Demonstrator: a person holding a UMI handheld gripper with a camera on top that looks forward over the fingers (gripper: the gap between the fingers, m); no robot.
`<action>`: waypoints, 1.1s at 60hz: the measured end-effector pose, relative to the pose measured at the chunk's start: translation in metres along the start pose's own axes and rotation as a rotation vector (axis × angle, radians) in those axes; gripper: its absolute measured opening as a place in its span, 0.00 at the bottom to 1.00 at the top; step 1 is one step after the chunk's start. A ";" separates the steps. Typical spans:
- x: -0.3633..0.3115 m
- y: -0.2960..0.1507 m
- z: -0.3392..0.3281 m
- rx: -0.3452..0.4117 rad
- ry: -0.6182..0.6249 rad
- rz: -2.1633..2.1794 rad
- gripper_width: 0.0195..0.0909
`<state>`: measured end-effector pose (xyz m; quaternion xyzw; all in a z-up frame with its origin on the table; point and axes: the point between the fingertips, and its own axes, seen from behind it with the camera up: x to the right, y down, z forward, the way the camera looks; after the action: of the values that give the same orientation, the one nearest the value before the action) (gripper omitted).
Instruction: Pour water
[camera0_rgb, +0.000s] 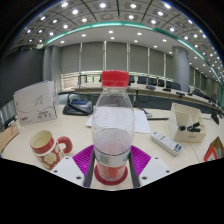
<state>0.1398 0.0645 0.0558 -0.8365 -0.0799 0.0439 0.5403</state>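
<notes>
A clear plastic water bottle (113, 125) with a red cap and a reddish band near its base stands upright between my fingers. My gripper (111, 165) is shut on the bottle's lower part, with a magenta pad (84, 158) pressed against each side. A white mug (46, 147) with a red pattern and red handle sits on the white table (75, 135), ahead of the fingers and to the left of the bottle. The bottle's bottom edge is hidden low between the fingers.
A white box (35, 101) stands behind the mug, with a dark desk phone (78, 103) beside it. Right of the bottle lie a white elongated item (165, 143), a white open container (186, 120) and a red object (212, 150). Railings and desks fill the background.
</notes>
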 end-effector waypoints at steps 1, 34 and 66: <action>0.001 0.002 -0.001 -0.011 0.003 0.004 0.57; -0.068 -0.016 -0.224 -0.232 0.161 0.095 0.93; -0.142 -0.012 -0.374 -0.226 0.200 0.052 0.93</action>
<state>0.0588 -0.2920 0.2197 -0.8940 -0.0083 -0.0349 0.4466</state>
